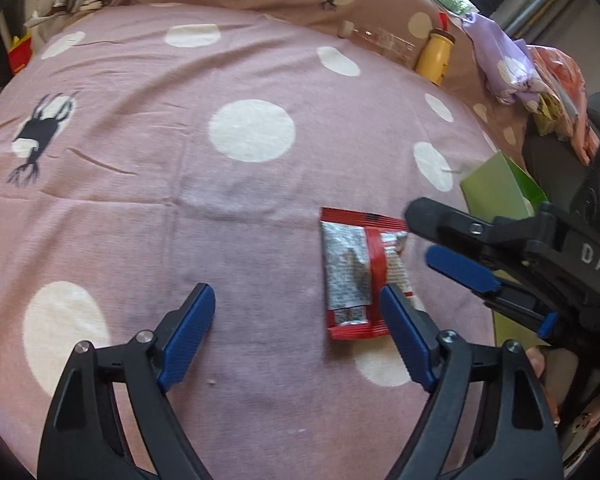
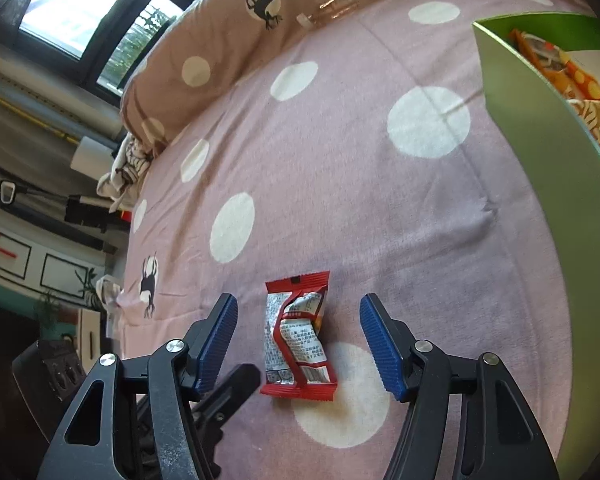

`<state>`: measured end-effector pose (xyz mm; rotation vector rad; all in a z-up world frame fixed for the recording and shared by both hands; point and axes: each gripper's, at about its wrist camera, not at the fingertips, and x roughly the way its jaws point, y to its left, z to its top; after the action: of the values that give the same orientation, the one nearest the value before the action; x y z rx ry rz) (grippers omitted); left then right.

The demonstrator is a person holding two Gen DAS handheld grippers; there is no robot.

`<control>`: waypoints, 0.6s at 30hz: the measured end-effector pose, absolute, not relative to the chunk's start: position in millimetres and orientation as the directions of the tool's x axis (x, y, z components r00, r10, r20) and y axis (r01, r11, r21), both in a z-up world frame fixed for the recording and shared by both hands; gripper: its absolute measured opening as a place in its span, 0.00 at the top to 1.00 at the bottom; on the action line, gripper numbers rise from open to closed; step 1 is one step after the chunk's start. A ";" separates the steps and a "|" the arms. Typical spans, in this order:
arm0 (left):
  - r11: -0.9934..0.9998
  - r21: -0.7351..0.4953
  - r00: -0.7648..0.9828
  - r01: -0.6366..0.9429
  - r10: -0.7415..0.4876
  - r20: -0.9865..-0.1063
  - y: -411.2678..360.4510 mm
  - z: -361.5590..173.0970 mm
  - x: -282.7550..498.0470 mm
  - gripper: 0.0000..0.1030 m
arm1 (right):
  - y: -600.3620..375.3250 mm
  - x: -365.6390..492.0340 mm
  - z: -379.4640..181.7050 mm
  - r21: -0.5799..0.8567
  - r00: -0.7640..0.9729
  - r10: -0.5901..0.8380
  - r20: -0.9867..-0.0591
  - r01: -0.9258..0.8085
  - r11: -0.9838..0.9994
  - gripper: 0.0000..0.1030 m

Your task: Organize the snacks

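Red snack packet [image 2: 298,336] lies on the bed, long axis along the right hand-held gripper [image 2: 298,344], between its released, untouching fingers. Left hand-held gripper [image 1: 296,332] released too, packet off to its right side.

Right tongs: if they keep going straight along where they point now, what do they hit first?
Most likely the red snack packet: it lies on the pink dotted bedspread centred between the open right tongs, nothing touching it. Depth is unclear; they might meet the bedspread just past it.

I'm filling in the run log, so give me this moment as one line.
snack packet flat on bedspread | right tool open, straddling packet | left tool open beside it | green box holds snacks
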<state>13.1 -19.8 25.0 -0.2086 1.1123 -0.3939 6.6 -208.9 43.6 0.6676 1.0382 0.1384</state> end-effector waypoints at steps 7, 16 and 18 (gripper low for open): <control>0.881 -0.397 0.360 0.256 -0.468 -0.807 -35.6 22.1 12.2 0.37 | -198.2 16.4 28.4 0.580 0.463 0.449 -0.764 0.190 0.792 0.52; 0.843 -0.448 0.323 0.298 -0.531 -0.783 -46.9 18.5 17.2 0.58 | -190.6 18.8 21.8 0.563 0.446 0.446 -0.776 0.170 0.809 0.57; 0.838 -0.459 0.322 0.295 -0.539 -0.778 -46.0 19.7 16.3 0.60 | -191.7 17.2 22.7 0.564 0.449 0.446 -0.774 0.171 0.808 0.57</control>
<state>16.3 -46.0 19.7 -0.2506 1.1162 -0.5555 17.2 -191.7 22.7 0.6398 1.1116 0.1849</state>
